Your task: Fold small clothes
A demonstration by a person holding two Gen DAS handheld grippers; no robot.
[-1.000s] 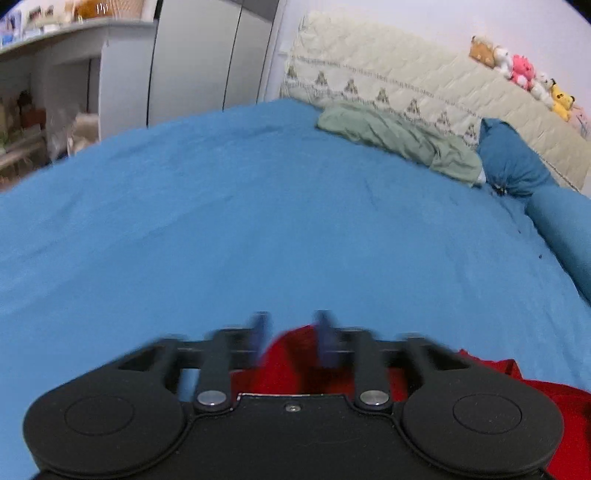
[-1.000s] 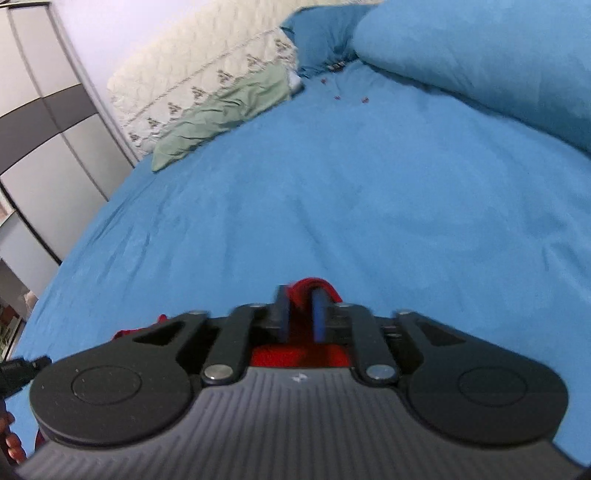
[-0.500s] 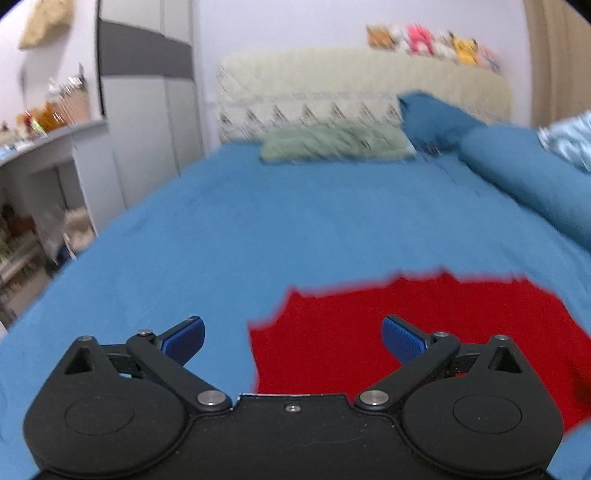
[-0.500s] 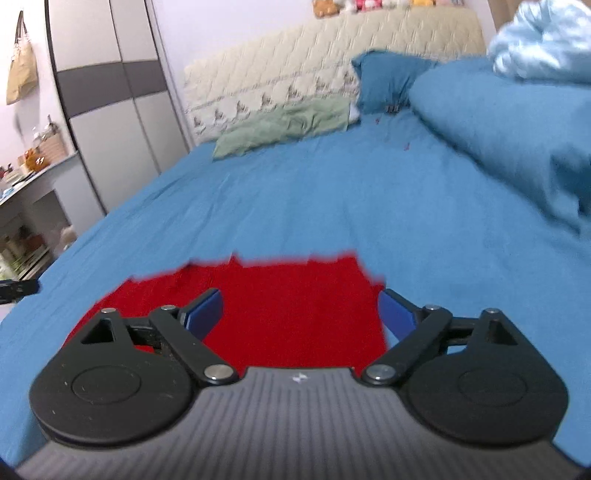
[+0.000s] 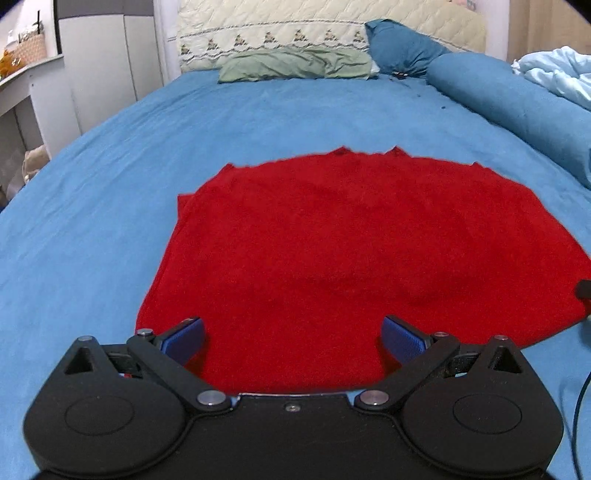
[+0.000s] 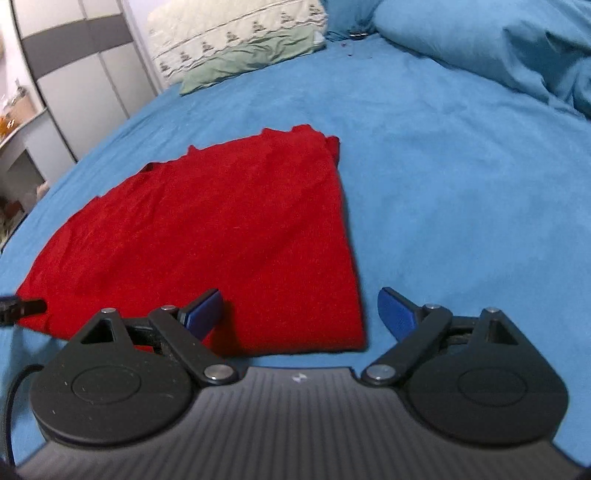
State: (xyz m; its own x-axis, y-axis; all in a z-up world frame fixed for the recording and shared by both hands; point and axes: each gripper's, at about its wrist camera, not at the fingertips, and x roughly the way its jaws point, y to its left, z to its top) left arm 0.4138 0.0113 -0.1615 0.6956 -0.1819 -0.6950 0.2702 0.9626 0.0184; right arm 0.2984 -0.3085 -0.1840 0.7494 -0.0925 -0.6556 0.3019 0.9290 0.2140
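garment: your red garment (image 5: pixel 354 254) lies flat on the blue bedsheet (image 5: pixel 92 206), spread wide, a doubled layer showing along its left edge. Small bumps on the far hem. Surface mostly smooth, one shallow crease near the middle. Can't tell what kind of garment it is.
garment, right view: same red cloth (image 6: pixel 207 236), its right edge running straight back from the near corner.
left claw: your left gripper (image 5: pixel 291 338) is spread wide, nothing held, blue pads (image 5: pixel 184 338) over the near hem of the garment.
right claw: your right gripper (image 6: pixel 299 310) is also wide open and empty; left pad over the cloth, right pad over bare sheet, so it straddles the garment's near right corner.
edges: near hem sits just ahead of both claws. Sheet shows all round the cloth.
room: open sheet to the left and beyond the far hem. Green pillow (image 5: pixel 295 66) and quilted headboard (image 5: pixel 332 29) well away at the far end. Blue bolster (image 5: pixel 517 107) along the right side, near but apart from the garment.
change: 1.0 s ago both claws were pinched on the cloth; 0.5 s ago you had them open; now more of the garment shows in both views.
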